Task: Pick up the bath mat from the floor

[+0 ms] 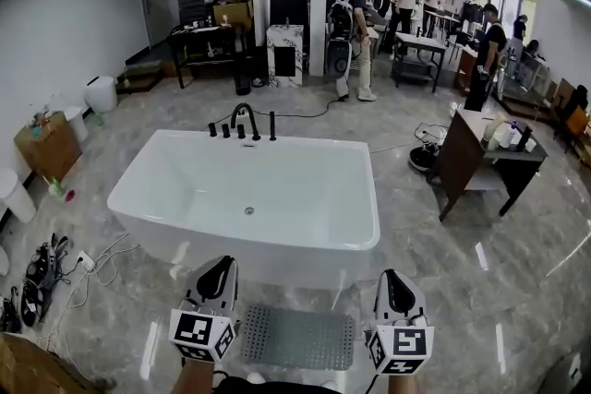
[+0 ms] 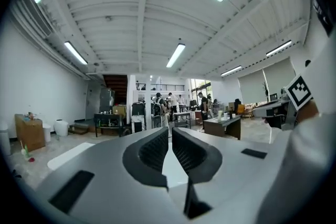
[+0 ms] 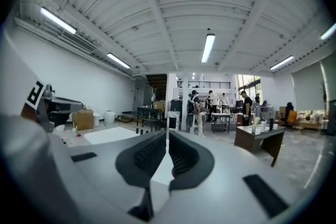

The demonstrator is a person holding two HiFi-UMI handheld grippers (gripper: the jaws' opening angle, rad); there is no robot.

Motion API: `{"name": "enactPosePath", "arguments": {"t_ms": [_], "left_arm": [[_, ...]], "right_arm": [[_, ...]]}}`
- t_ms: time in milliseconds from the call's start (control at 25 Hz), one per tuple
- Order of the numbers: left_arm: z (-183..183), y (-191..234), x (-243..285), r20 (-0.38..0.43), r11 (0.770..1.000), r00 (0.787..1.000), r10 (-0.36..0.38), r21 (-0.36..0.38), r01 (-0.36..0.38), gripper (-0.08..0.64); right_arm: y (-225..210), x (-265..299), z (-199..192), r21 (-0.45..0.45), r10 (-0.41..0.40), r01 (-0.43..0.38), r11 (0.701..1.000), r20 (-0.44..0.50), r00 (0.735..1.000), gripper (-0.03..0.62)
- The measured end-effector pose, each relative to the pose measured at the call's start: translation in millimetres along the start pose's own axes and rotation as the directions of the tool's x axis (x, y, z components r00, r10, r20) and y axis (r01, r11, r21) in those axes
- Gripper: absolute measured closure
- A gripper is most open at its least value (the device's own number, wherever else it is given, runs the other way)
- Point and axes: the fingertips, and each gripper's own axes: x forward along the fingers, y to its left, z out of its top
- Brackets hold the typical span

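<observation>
Lying flat on the pale grey floor [image 1: 462,291], the grey bath mat [image 1: 297,337] sits just in front of the white bathtub [image 1: 138,198], close to its near wall. The left gripper [image 1: 220,268] hangs at the mat's left end and the right gripper [image 1: 395,280] at its right end, so the mat lies between them. Both point level toward the tub. The left gripper view shows its jaws closed almost pad to pad, only a thin slit between them and nothing in it. The right gripper view shows the same: jaws together and empty. A black tap [image 1: 246,119] stands on the tub's far rim. A dark wooden desk [image 1: 480,157] stands to the right, and people [image 1: 355,32] stand well beyond
</observation>
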Motion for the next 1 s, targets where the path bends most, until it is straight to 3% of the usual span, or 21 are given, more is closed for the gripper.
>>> {"name": "enactPosePath", "arguments": {"t_ms": [240,480,1000], "left_arm": [[1,-31,7,0.005,0.998,0.999,-0.053,0.024,0.053,0.532],[-7,-21,8,-0.005,0.999,0.999,-0.038,-0.023,0.038,0.532],[-16,-19,-1,-0.025,0.998,0.998,-0.057,0.001,0.057,0.543]], "right_arm": [[15,2,8,-0.001,0.024,-0.024,1.000,0.035,0.999,0.571],[20,1,3,-0.023,0.021,-0.020,1.000,0.029,0.999,0.571],[34,-3,-2,-0.099,0.022,-0.020,0.995,0.014,1.000,0.572]]}}
